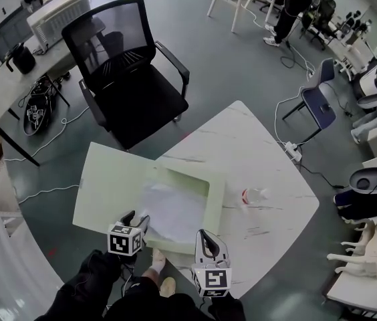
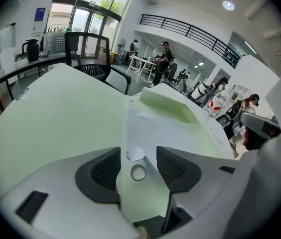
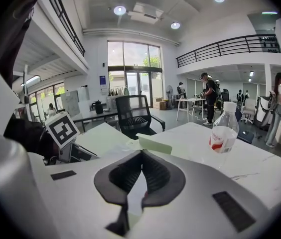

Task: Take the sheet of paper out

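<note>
A pale green folder point(image 1: 111, 186) lies open on the white marble table point(image 1: 255, 146), its flap spread to the left. A white sheet of paper point(image 1: 172, 209) rests in its pocket part and also shows in the left gripper view as the same sheet of paper point(image 2: 160, 128). My left gripper point(image 1: 137, 221) stands open over the folder's near edge point(image 2: 138, 156); a small metal snap ring point(image 2: 138, 173) on the folder lies between the jaws, and the pads touch nothing. My right gripper point(image 1: 204, 235) is at the folder's near right corner, its tips together point(image 3: 141, 154); whether anything thin is pinched I cannot tell.
A clear water bottle point(image 1: 254, 195) lies on the table right of the folder, seen as a bottle point(image 3: 222, 133) in the right gripper view. A black office chair point(image 1: 128, 79) stands beyond the table's far left. Desks, cables and people fill the room's far side.
</note>
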{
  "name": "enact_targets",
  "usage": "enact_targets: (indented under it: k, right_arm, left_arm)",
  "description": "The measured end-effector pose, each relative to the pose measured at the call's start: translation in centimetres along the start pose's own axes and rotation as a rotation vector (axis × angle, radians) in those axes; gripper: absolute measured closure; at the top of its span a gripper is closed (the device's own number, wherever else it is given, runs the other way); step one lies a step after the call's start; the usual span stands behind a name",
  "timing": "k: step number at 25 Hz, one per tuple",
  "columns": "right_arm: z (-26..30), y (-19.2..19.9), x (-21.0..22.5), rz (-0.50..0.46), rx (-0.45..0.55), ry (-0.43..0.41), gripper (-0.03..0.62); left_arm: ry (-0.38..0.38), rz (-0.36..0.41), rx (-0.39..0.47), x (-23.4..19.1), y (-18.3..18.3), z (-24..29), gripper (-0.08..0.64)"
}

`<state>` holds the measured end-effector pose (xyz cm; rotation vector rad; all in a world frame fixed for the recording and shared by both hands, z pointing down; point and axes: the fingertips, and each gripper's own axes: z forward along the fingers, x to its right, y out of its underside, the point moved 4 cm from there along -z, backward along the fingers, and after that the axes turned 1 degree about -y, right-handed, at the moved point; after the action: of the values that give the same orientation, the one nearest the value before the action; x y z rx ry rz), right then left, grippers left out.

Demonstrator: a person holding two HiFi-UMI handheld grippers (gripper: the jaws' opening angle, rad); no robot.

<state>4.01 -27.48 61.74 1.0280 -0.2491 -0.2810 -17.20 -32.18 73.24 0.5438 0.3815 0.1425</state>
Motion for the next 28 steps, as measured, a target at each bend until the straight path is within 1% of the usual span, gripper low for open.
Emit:
enact_targets:
  k: [3,6,10,13,15,22,28]
  right_arm:
    - [0.8,-0.1,0.1,-0.001,-0.001,0.003,0.575]
    - [1.5,-0.3,0.2,0.001,-0.004,0.004,0.575]
    - [2.4,-0.7,0.4,0.007,-0.01,0.009,0.575]
    - [2.6,-0.6,0.3,0.009,-0.012,0.009,0.575]
    - [2.7,-0.3,0.2,0.006,-0.015,0.012,0.575]
    - [2.0,-0.2,-0.4,-0.003,-0.015,0.024,0.575]
    - [0.0,-0.8,-1.0,-0.02,0.004,0.037,0.575]
  left_arm:
    - [-0.001,0.001,-0.016,-0.3,0.1,0.9,0.339]
    - [0.0,0.02,-0.046,-0.2,0.3,1.6,0.347]
    - [0.006,0.025,-0.055,-0.1,0.2,2.0,0.418]
    - [0.003,0.027,-0.04,-0.2,0.2,1.9,0.477]
    - [0.002,0.032,-0.031,-0.3,0.1,1.8,0.494]
    - [0.002,0.026,0.017,-0.5,-0.3,0.9,0.517]
    - [-0.004,0.027,0.112,-0.1,-2.0,-1.5,0.525]
